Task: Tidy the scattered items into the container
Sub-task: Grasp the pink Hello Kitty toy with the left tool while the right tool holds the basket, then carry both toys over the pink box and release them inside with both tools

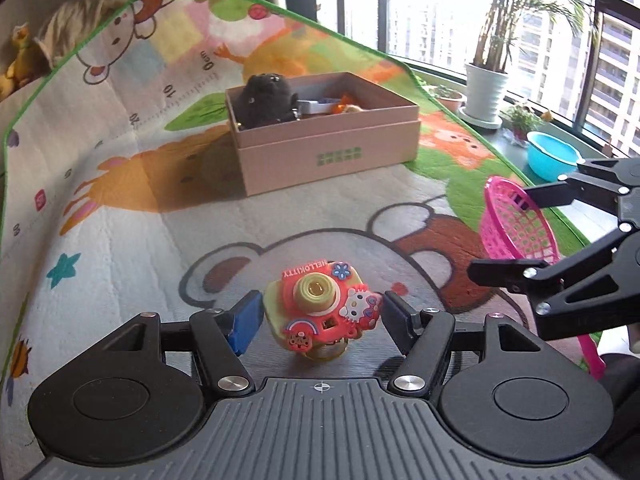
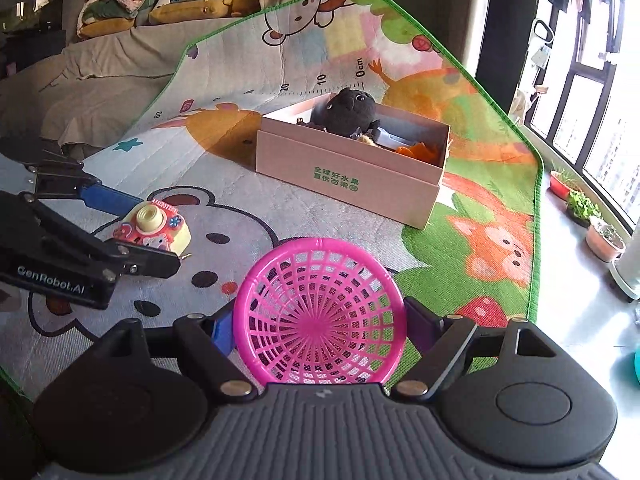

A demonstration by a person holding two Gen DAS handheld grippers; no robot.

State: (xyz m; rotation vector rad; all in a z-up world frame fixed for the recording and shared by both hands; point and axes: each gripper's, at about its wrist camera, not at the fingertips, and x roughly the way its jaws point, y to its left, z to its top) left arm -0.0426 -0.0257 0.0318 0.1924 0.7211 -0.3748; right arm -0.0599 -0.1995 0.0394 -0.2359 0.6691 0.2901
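**Toy camera framed by the left fingers, basket at the right**

The left gripper (image 1: 320, 316) stands open with 1 finger on each side of the toy camera (image 1: 322, 310), apparently not yet touching it; the camera rests on the play mat (image 1: 120, 208), well in front of the cardboard box (image 1: 324, 148). The right gripper (image 2: 320, 332) brackets the pink basket (image 2: 320, 312); whether it grips is unclear. The box lies straight ahead of both, so each load travels forward.
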